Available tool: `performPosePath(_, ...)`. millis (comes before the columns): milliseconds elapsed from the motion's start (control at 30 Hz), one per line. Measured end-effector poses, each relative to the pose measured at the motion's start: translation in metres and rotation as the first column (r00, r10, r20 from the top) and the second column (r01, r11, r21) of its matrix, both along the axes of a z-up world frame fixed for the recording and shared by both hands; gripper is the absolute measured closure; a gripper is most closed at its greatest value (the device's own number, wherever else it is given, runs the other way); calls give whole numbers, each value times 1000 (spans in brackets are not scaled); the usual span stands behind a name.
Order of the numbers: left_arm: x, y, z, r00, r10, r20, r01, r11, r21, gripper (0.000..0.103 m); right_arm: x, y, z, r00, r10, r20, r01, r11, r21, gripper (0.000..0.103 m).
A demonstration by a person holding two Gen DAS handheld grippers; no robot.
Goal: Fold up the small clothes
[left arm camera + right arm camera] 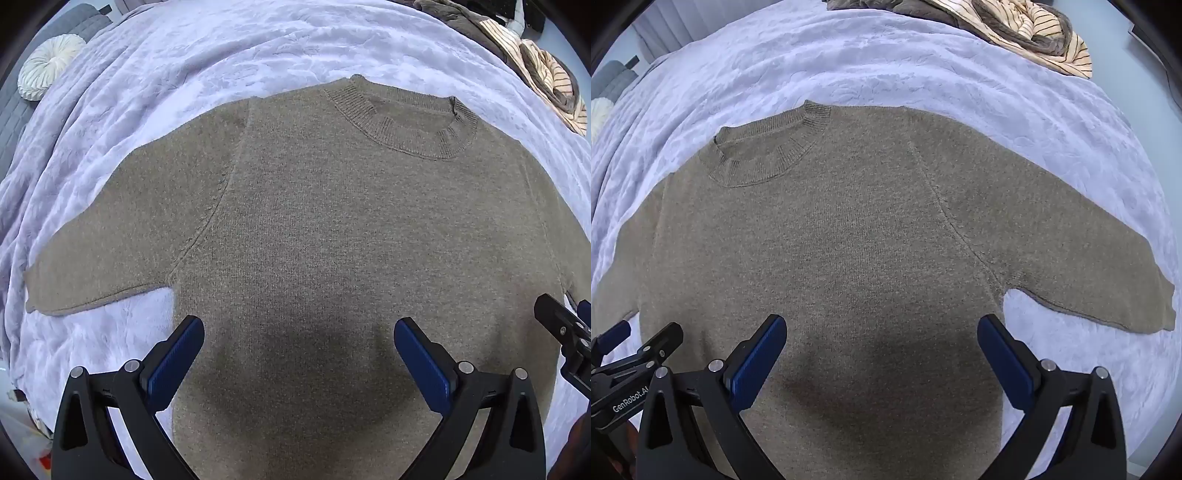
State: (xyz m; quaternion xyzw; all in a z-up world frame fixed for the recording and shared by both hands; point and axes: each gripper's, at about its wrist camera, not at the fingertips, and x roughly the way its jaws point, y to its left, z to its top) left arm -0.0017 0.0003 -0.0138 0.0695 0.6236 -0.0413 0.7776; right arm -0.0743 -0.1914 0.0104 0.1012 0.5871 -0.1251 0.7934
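A brown knitted short-sleeved sweater [332, 206] [849, 229] lies flat, front up, on a lilac blanket, its ribbed collar [402, 122] [768, 155] at the far side. Its left sleeve [110, 243] and right sleeve [1089, 266] spread outward. My left gripper [299, 332] hovers wide open over the left part of the sweater's body, nothing between its blue pads. My right gripper [882, 332] hovers wide open over the right part, likewise empty. Each gripper shows at the edge of the other's view, the right gripper [569, 332] and the left gripper [635, 350].
The lilac blanket [221, 55] [923, 74] covers the bed. A heap of striped and brown clothes [535, 66] [1027, 33] lies at the far right. A round white cushion [48, 66] rests at the far left by a grey headboard.
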Motion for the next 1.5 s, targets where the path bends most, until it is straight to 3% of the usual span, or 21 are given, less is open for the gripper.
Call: performPosePath(1500,3,-2,0,1000,-3,-19,2,1000,-9,0,-3,6,-7,1000,1,-3,-1,1000,28,0)
